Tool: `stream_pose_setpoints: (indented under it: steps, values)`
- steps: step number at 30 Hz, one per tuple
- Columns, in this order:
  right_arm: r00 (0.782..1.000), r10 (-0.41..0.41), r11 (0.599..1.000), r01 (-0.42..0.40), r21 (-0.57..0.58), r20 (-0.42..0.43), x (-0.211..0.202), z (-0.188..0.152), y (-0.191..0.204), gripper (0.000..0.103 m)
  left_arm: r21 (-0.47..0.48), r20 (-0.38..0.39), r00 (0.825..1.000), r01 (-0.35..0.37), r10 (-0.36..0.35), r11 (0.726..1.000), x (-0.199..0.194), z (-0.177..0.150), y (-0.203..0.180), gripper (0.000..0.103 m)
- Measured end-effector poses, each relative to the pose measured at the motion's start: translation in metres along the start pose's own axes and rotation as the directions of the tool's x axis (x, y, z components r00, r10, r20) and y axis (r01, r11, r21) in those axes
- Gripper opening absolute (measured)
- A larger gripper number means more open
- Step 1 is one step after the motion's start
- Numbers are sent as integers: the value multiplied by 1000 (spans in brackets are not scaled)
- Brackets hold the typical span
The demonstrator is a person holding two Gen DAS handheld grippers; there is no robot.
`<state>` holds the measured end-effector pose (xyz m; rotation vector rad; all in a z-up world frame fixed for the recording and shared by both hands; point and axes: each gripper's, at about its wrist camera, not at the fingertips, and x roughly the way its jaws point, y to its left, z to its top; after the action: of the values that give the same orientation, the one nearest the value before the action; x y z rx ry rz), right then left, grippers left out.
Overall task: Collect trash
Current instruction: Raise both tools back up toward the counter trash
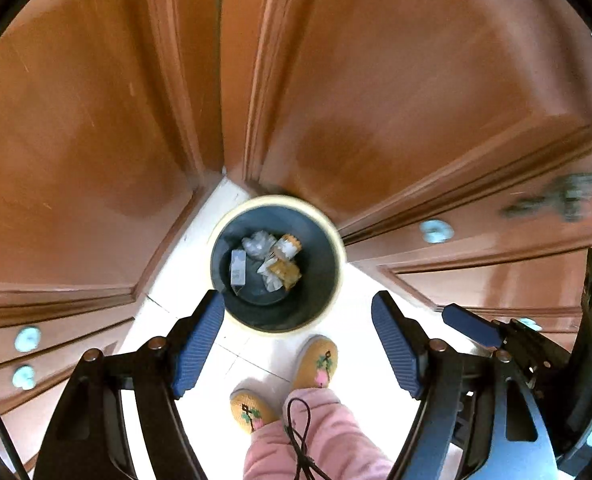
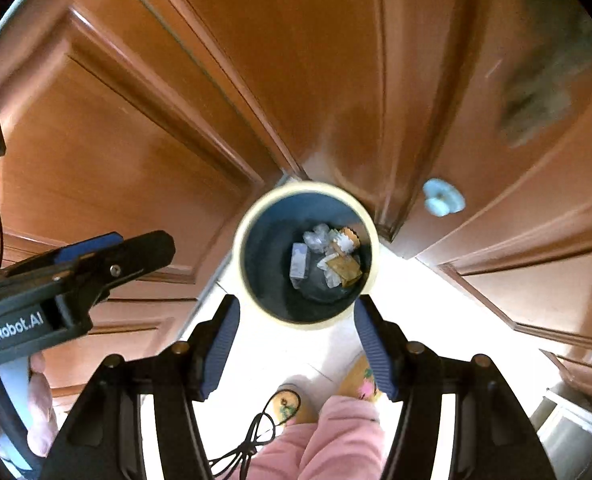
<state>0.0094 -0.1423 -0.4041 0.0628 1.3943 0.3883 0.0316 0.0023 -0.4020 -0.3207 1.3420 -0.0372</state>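
A: Left wrist view first. What've we got?

B: Left tongs aimed steeply down, jaws apart, nothing between them. Trash bin sits on the white floor, tucked into the corner where the wooden cabinet doors meet. Cream rim, dark inside.

A: Trash?

B: Already in the bin: crumpled wrappers, a pale carton against the wall, something yellow-brown. All at the bottom.

A: Why the tongs over it?

B: My read: a drop position. Open jaws above the mouth fit a release. The corner probably just keeps the bin out of the walkway.

A: Anything else?

B: Slippers and a pink trouser leg below, so the person stands right at the bin. The right tongs poke in at the right edge.

A: Right wrist view.

B: Same bin, same trash, seen from the other side. Right tongs also spread, empty, framing the near rim. Left tongs come in from the left, held by a hand; open or closed, cannot tell from here. A black cable dangles over the leg.

A: Progress?

B: Both tongs empty, trash in the bin; this load looks done. No loose trash visible on the floor.
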Motion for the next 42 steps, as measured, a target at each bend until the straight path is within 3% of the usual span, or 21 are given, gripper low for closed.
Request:
stream_pose_setpoints:
  steps: [6, 12, 17, 25, 29, 32, 38, 42]
  values:
    - [995, 8, 1000, -8, 3, 99, -103, 8, 31, 60, 77, 83, 996, 32, -39, 996, -114, 8, -30, 83]
    - [971, 12, 1000, -9, -17, 237, -205, 16, 58, 60, 170, 177, 983, 22, -53, 985, -220, 13, -55, 92]
    - [935, 7, 999, 7, -39, 355, -281, 18, 70, 62, 189, 278, 957, 36, -88, 981, -293, 19, -66, 93]
    - [874, -34, 997, 61, -41, 485, -364, 15, 83, 63, 213, 420, 899, 36, -125, 976, -393, 25, -90, 97]
    - [855, -55, 995, 87, -39, 515, -391, 15, 84, 63, 241, 480, 866, 25, -141, 970, -423, 25, -102, 100]
    - [854, -55, 997, 79, -24, 518, -409, 17, 79, 63, 259, 508, 848, 20, -154, 966, -443, 24, -111, 100]
    - [837, -68, 996, 86, -9, 543, -434, 28, 73, 63, 293, 540, 827, -11, -156, 956, -466, 31, -129, 100]
    - [838, -85, 995, 104, -5, 539, -447, 42, 67, 63, 314, 556, 814, -20, -166, 949, -470, 41, -139, 101]
